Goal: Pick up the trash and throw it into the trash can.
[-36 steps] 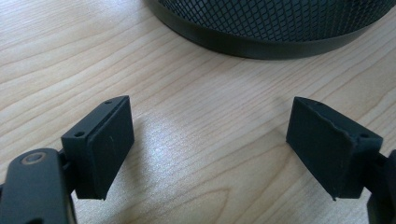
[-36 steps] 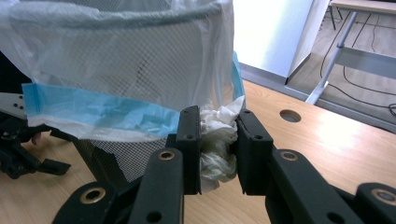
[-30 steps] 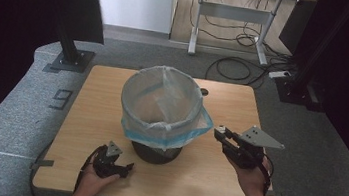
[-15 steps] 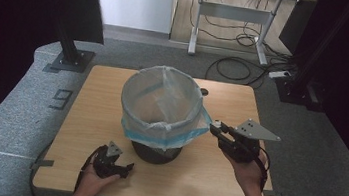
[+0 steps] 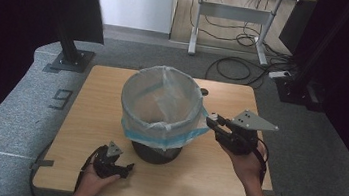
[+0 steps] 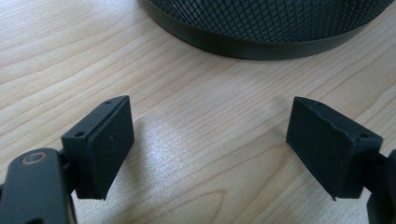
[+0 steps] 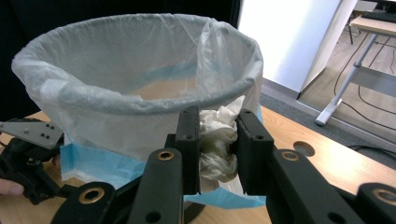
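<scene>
My right gripper [image 7: 217, 154], clenched on crumpled tissue [image 7: 217, 140], has moved in beside the lined bin [image 5: 161, 109], so I judge dropping comes next; my left gripper [image 6: 210, 144] rests released by its base.

Liner [image 5: 161, 106] hides the bin's [image 5: 155, 152] upper mesh.

The high view looked forward and down from above the person's side, taking in the whole table [image 5: 84, 117] and the floor beyond. The left gripper view sat low and very near the tabletop, facing the black mesh base of the bin [image 6: 271, 23]. The right gripper view rode higher, looking across at the bin's lined rim, close up; the dark device at its lower left was probably the other hand-held gripper [image 7: 28, 163]. All three shared the bin and table.
</scene>
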`<state>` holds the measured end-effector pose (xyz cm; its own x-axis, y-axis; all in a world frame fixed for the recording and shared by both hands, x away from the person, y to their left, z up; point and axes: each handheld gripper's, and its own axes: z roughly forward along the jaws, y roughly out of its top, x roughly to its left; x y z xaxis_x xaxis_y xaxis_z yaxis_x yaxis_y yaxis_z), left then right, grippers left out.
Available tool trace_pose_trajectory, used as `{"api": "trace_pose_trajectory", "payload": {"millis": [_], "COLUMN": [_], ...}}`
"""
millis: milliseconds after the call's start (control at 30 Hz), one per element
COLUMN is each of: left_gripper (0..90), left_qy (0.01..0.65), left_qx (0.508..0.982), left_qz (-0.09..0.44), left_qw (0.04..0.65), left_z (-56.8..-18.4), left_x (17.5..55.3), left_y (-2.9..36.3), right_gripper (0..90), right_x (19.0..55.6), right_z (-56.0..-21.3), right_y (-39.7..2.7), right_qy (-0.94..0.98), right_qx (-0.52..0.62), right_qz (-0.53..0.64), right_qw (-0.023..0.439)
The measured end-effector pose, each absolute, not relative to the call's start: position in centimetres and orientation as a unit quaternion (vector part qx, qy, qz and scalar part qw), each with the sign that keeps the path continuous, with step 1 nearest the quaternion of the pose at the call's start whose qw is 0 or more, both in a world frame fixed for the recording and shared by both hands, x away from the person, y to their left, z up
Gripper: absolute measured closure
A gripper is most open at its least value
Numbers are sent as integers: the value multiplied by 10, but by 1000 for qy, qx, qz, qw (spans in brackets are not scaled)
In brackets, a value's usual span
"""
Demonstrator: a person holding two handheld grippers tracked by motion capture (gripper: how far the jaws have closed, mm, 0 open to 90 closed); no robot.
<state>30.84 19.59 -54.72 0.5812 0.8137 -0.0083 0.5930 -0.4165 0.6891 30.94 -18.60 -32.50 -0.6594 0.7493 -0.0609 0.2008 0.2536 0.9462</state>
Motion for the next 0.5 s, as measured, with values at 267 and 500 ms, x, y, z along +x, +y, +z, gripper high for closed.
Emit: {"api": "trace_pose_trajectory", "payload": {"millis": [267, 500], "left_gripper": [146, 147], "left_qy": [426, 426], "left_qx": [825, 825], "left_qz": [165, 166], "left_qw": [332, 331], "left_z": [-547, -547], "left_x": [308, 308], "left_y": [195, 195], "right_gripper": [730, 728], "right_x": [309, 311], "right_z": [-315, -308], "right_y": [-181, -175], "right_qy": [753, 757], "right_qx": [301, 292], "right_qz": [524, 525], "right_qw": [259, 258]}}
